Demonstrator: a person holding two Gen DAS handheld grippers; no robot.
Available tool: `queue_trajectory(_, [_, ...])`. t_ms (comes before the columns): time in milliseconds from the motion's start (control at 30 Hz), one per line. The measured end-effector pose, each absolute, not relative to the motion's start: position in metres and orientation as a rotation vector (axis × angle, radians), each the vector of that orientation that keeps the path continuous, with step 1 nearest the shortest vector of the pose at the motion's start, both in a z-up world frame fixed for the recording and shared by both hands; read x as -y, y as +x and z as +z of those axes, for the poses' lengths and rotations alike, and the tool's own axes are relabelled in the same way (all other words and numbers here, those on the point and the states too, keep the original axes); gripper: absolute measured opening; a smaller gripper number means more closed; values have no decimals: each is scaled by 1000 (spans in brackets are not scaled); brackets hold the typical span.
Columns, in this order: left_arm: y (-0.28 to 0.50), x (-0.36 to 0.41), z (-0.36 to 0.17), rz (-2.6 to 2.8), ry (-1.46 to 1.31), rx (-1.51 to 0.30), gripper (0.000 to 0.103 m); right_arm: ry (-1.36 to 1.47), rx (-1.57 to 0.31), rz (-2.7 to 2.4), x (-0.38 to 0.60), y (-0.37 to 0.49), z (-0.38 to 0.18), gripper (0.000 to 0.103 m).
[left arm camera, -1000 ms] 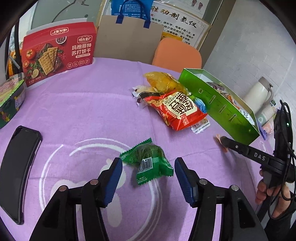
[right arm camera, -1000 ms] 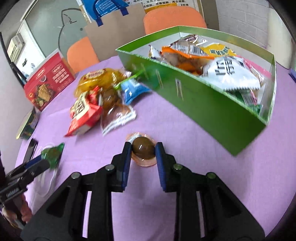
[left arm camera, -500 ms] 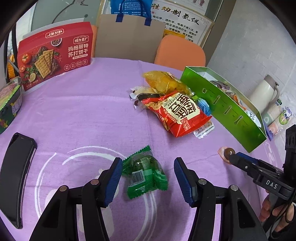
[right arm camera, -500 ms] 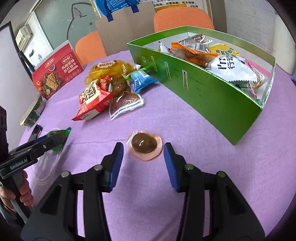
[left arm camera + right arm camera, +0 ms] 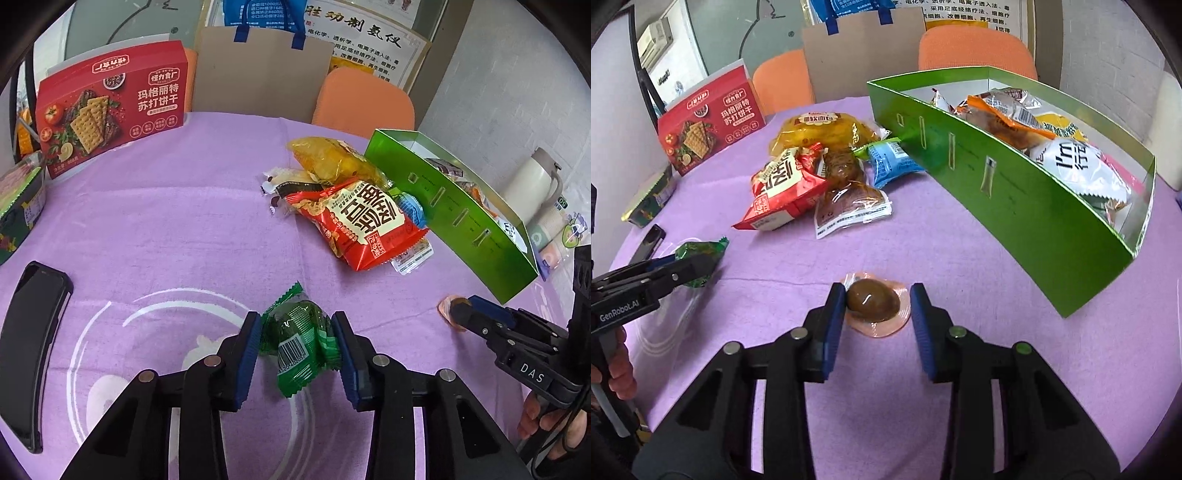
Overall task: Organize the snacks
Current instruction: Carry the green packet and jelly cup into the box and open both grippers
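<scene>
Snacks lie in a heap on the purple tablecloth beside the green box. In the left wrist view, the left gripper pinches a green packet between its blue pads, both touching the wrapper's sides. The packet's long axis runs away from the camera, its barcode end nearest the camera and its jagged end pointing toward the heap. A red packet tops that heap, just left of the green box, with a yellow bag behind it. Well left of the box stands a red cracker box; a black phone lies at the left edge.

In the right wrist view, the right gripper is spread around a sealed brown egg, lying near the green box's long front wall. The left pad touches the egg; the right pad stands apart. The egg's long axis runs crosswise between the pads. The box holds several packets, a white one among them.
</scene>
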State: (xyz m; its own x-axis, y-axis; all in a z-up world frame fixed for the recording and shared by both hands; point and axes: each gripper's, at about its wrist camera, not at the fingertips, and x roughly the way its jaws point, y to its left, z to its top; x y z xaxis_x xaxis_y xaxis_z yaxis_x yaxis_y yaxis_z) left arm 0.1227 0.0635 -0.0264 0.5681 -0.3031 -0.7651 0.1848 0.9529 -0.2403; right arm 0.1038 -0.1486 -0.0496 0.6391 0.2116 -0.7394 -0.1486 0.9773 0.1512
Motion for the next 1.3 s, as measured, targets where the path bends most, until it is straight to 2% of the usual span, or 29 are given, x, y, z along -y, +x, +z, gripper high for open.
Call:
queue_trajectory(200, [109, -54, -13, -324, -137, -905, 35, 131, -816, 260, 152, 86, -35, 37])
queue_trajectory(433, [94, -21, 34, -439, -96, -808, 35, 157, -699, 267, 170, 65, -1, 37])
queue_trajectory(733, [123, 53, 85, -576, -34, -732, 35, 221, -572, 149, 232, 58, 32, 37])
queue_trajectory(1067, [207, 114, 86, -563, -28, -775, 35, 279, -538, 30, 291, 86, 35, 37])
queue_trajectory(1300, [249, 130, 64, -536, -17, -827, 36, 274, -551, 15, 307, 122, 28, 38])
